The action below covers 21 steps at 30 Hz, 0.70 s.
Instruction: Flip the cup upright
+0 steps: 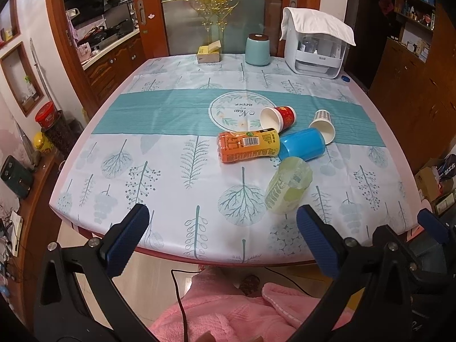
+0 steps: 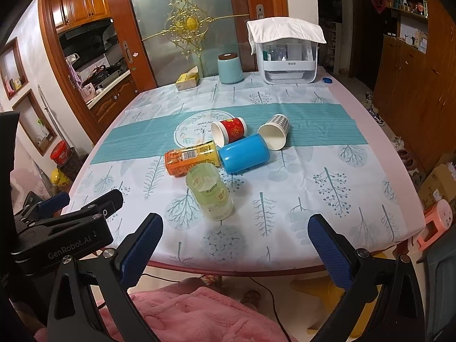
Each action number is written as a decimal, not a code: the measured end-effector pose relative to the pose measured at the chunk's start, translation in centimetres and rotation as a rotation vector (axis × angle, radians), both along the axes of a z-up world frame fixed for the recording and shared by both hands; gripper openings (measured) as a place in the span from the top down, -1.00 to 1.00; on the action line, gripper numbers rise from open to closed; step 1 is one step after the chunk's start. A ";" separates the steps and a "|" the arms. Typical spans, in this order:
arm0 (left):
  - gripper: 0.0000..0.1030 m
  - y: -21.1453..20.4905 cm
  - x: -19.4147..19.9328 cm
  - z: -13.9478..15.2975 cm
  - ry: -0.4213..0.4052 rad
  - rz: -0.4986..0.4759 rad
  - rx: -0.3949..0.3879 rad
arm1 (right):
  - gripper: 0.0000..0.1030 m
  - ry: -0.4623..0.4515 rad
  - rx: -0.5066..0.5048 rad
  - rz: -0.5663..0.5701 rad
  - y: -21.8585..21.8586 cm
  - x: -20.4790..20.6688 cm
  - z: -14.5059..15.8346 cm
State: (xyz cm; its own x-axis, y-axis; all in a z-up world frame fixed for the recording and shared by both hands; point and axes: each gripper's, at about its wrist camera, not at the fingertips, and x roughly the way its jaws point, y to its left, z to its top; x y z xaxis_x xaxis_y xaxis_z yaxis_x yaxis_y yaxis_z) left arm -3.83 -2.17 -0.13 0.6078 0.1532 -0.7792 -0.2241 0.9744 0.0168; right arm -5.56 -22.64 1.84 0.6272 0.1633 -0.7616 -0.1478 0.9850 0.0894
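Observation:
Several cups lie on their sides in a cluster on the table: a red paper cup (image 1: 279,117) (image 2: 229,131), a grey checked paper cup (image 1: 323,125) (image 2: 274,131), a blue plastic cup (image 1: 302,144) (image 2: 245,154), an orange-yellow labelled cup (image 1: 248,145) (image 2: 192,158) and a clear green-yellow cup (image 1: 287,185) (image 2: 211,192), the nearest one. My left gripper (image 1: 222,238) is open and empty, held before the table's near edge. My right gripper (image 2: 235,245) is open and empty, just short of the clear green cup. The left gripper also shows in the right wrist view (image 2: 82,205).
The table (image 1: 159,171) wears a tree-print cloth with a teal band. At its far edge stand a yellow tissue box (image 1: 209,52), a light blue canister (image 1: 258,49) and a white towel-covered appliance (image 1: 316,47). My pink sleeve (image 2: 193,310) is below. Cabinets flank both sides.

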 end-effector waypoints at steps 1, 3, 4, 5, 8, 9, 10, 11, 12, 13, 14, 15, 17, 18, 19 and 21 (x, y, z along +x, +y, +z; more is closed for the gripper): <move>-0.99 0.0 0.0 0.0 -0.001 -0.001 0.001 | -0.99 0.001 -0.002 0.000 -0.1 0.1 0.0; -0.99 -0.1 0.1 0.1 -0.005 -0.004 0.002 | -0.99 0.002 -0.001 -0.001 -0.1 0.1 0.0; -0.99 -0.1 0.1 0.1 -0.006 -0.003 0.003 | -0.99 0.003 -0.001 -0.001 -0.1 0.1 0.0; -0.99 0.0 0.1 0.2 -0.005 -0.005 0.003 | -0.99 0.003 -0.001 -0.002 -0.2 0.1 0.0; -0.99 -0.1 0.1 0.2 -0.004 -0.006 0.001 | -0.99 0.005 0.001 -0.002 -0.2 0.2 0.0; -0.99 -0.1 0.1 0.2 -0.004 -0.007 0.001 | -0.99 0.005 0.001 -0.002 -0.2 0.2 0.0; -0.99 -0.1 0.0 0.2 -0.004 -0.007 0.002 | -0.99 0.007 0.000 -0.002 -0.3 0.2 0.0; -0.99 -0.1 0.1 0.2 -0.005 -0.008 0.003 | -0.99 0.006 0.000 -0.002 -0.2 0.2 0.0; -0.99 -0.1 0.1 0.2 -0.005 -0.008 0.003 | -0.99 0.007 0.000 0.000 -0.3 0.2 0.0; -0.99 -0.1 0.1 0.2 -0.003 -0.009 0.003 | -0.99 0.008 -0.001 0.001 -0.4 0.3 0.0; -0.99 -0.1 0.1 0.2 -0.001 -0.008 0.003 | -0.99 0.008 -0.001 0.000 -0.3 0.3 -0.1; -0.99 -0.1 0.1 0.2 -0.001 -0.008 0.002 | -0.99 0.010 -0.001 0.001 -0.4 0.4 -0.1; -0.99 -0.1 0.1 0.3 -0.001 -0.008 0.003 | -0.99 0.015 -0.001 0.003 -0.4 0.7 -0.4; -0.99 0.0 0.1 0.3 0.000 -0.008 0.002 | -0.99 0.018 -0.001 0.003 -0.3 0.8 -0.5; -0.99 -0.1 0.1 0.3 -0.001 -0.008 0.002 | -0.99 0.021 -0.001 0.002 -0.5 0.8 -0.5; -0.99 -0.1 0.1 0.3 0.000 -0.008 0.002 | -0.99 0.025 -0.003 0.002 -0.3 1.0 -0.7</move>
State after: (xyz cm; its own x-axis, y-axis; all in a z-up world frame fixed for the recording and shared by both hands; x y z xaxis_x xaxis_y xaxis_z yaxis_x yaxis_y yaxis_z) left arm -3.71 -2.23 0.13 0.6087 0.1502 -0.7791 -0.2162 0.9762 0.0193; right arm -4.54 -22.91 1.16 0.6074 0.1628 -0.7775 -0.1480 0.9848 0.0906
